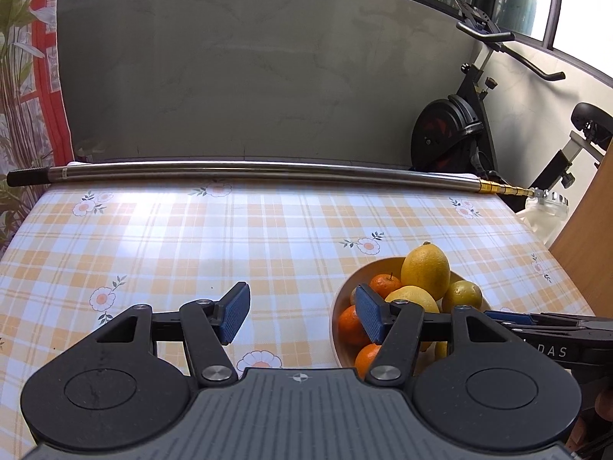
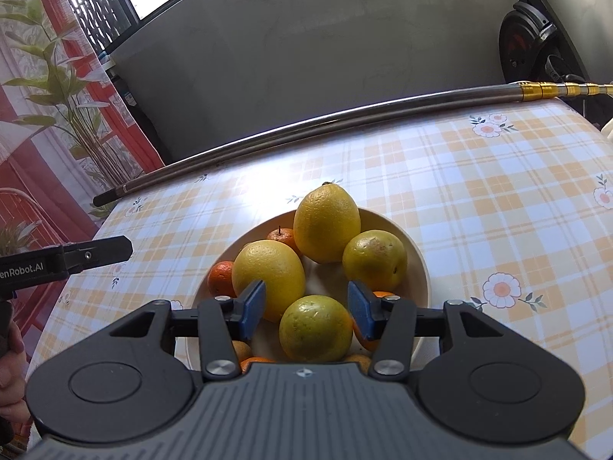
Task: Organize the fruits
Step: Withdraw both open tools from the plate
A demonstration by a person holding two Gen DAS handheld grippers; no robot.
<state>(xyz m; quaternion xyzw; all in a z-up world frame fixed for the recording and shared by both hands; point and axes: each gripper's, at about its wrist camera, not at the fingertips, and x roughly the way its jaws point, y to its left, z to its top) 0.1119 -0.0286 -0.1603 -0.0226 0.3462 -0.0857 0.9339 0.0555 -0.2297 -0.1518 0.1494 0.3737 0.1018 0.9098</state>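
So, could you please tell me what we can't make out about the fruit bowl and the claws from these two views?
- Left wrist view: the bowl has its near side and lower fruit hidden behind the left claw.
- Right wrist view: small oranges under the lemons are mostly covered, so no count is possible.
- Right wrist view: the right claw is open, and its contact with the greenish fruit is unclear.

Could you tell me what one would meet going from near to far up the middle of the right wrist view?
Right gripper → greenish-yellow fruit between its fingers → tall yellow fruit → bowl's far rim → checked tablecloth → metal pole → grey wall.
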